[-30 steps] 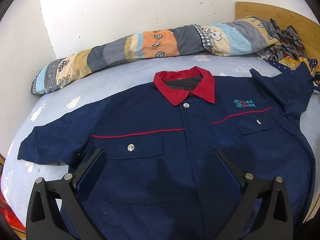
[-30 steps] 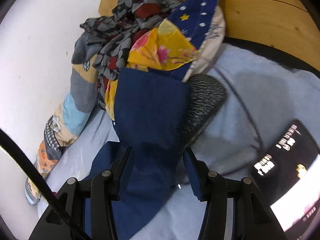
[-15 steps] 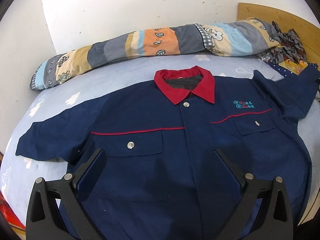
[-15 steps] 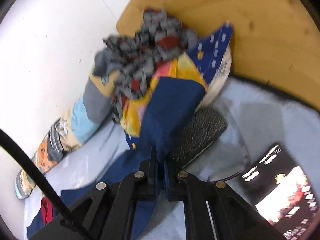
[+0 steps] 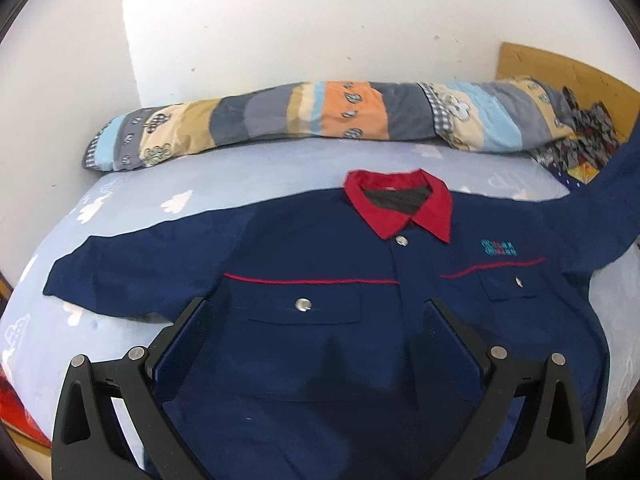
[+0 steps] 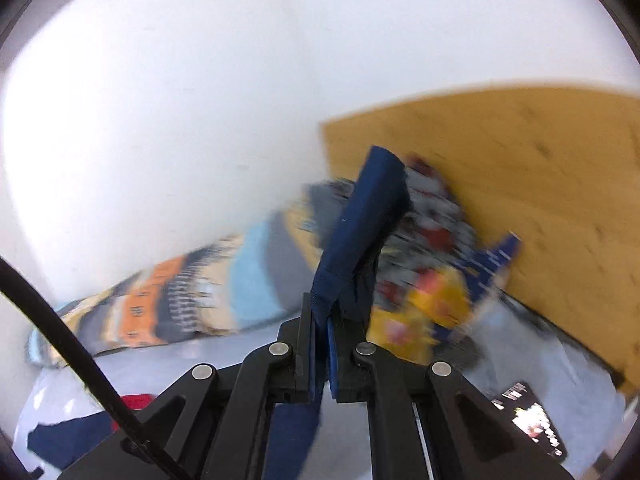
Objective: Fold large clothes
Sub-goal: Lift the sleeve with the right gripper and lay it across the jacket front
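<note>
Bedroom setting: a bed with a pale blue cloud-print sheet, set against a white wall, serves as the folding surface.

Item: navy work jacket, red collar, red piping across the chest, snap-buttoned chest pockets, teal embroidered logo. It is laid face up and spread nearly flat across the bed, with one sleeve extended flat on the sheet at picture left in the left wrist view. The opposite sleeve is raised clear of the bed.

Handling: judged to be a medium-weight woven cloth, soft and limp, not fragile and not slippery. The raised sleeve is seen to droop and crease past the grip, so drape is to be expected wherever it is unsupported. Holds are best taken at cuffs, the shoulder seam or hem corners, where doubled cloth gives purchase.

Claws: the right claw is clenched on the raised sleeve near its cuff, with cloth pinched between the pads. The left claw is released, its jaws spread wide over the lower front of the jacket with nothing held.

Surroundings: a rolled patchwork quilt is lying along the wall; a heap of patterned fabric is piled against the wooden headboard; a dark printed packet is noted on the sheet.
</note>
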`<state>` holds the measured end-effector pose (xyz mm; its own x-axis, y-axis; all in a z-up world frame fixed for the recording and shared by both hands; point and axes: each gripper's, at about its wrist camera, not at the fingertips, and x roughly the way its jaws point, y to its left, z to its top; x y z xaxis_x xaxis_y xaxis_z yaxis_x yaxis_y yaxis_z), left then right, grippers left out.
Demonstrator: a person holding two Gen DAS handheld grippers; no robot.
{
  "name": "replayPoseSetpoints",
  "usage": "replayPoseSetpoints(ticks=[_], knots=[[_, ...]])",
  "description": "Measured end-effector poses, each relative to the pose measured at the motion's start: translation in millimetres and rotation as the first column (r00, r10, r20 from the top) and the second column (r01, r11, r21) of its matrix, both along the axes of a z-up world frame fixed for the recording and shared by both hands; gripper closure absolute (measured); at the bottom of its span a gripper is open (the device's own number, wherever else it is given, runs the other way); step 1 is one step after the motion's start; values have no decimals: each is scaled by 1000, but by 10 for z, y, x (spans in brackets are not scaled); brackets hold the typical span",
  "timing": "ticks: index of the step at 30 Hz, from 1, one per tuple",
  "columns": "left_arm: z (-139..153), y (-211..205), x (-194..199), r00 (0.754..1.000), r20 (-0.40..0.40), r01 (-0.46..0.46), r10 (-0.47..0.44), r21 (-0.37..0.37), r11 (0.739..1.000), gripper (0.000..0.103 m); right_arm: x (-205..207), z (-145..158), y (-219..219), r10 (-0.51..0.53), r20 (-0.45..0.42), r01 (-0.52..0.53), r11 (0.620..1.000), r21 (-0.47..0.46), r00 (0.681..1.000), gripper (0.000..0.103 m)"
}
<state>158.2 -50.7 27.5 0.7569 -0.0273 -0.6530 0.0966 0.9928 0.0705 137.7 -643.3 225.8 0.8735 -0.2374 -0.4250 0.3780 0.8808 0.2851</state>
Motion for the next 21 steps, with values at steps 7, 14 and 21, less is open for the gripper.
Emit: replayPoseSetpoints(ticks=[7,14,21], knots=[[152,463,-32,996,15,-85,85,-40,996,0,513,626,1678,276,7,-274,956,-105,961,98],[312,1181,-147,976,24,-210,214,-117,971,0,1062,106,3901,568,-77,-573,816,-72,819,98],[447,1895,-336,932,40,-349,360,-168,922,0,1332,-1192,5771,712,-250,-734,679,7,656,98]])
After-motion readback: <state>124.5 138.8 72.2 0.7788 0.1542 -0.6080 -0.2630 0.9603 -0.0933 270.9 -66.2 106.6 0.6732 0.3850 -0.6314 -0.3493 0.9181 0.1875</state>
